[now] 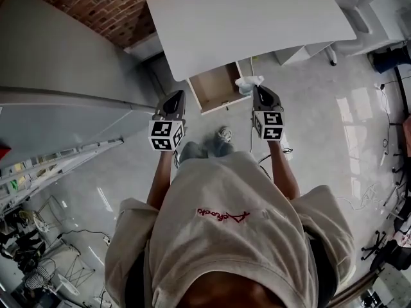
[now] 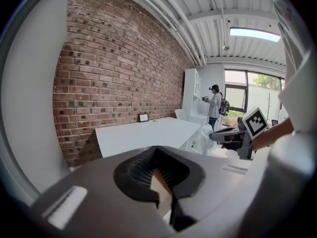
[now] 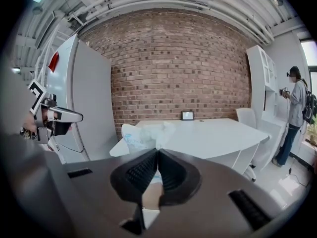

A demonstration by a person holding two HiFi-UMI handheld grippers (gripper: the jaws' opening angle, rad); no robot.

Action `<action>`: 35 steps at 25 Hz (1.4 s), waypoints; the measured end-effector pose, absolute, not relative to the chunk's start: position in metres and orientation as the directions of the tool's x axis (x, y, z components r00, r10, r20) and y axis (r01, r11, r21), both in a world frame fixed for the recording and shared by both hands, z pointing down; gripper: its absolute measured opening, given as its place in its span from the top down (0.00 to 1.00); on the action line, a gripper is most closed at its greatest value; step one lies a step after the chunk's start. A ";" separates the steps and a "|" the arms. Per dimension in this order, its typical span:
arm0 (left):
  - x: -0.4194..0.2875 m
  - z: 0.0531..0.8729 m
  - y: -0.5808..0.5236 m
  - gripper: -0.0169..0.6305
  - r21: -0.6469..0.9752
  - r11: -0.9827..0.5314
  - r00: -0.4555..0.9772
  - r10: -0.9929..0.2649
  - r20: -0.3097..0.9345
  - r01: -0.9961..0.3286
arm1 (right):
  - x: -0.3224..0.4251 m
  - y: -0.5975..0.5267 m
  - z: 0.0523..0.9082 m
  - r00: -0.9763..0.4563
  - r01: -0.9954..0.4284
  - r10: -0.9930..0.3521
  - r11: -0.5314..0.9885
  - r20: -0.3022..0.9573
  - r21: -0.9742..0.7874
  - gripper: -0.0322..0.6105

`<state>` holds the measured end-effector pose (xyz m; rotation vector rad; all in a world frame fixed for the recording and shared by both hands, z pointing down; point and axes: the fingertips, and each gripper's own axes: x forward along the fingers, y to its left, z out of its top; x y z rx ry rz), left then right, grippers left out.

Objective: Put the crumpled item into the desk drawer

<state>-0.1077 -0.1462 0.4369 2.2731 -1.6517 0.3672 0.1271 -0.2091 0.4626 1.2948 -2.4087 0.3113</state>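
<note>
Beige shirt fills the foreground of the head view, with both arms reaching toward the desk. Its drawer already stands pulled open, the wooden inside bare as far as shows. On one side the right gripper is clenched on the crumpled item, a white wad held just beside the drawer's right edge, not yet over it. Opposite, the left gripper has its jaws pressed together on nothing. Opening and pick-up look done; what remains, I judge, is carrying the wad over the drawer, letting go, perhaps closing it
</note>
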 end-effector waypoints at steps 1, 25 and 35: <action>-0.107 0.441 -0.147 0.96 0.097 -0.288 0.302 -0.872 0.384 -0.953 | 0.127 -0.211 0.467 -0.502 -0.834 -0.746 0.552 0.438 -0.015 0.93; -0.117 0.498 -0.185 0.96 0.186 -0.492 0.518 -0.724 0.455 -0.851 | 0.099 -0.203 0.499 -0.355 -0.915 -0.779 0.403 0.517 -0.022 0.93; -0.105 0.541 -0.179 0.96 0.241 -0.558 0.594 -0.629 0.501 -0.794 | 0.095 -0.192 0.535 -0.299 -0.944 -0.778 0.325 0.552 -0.054 0.93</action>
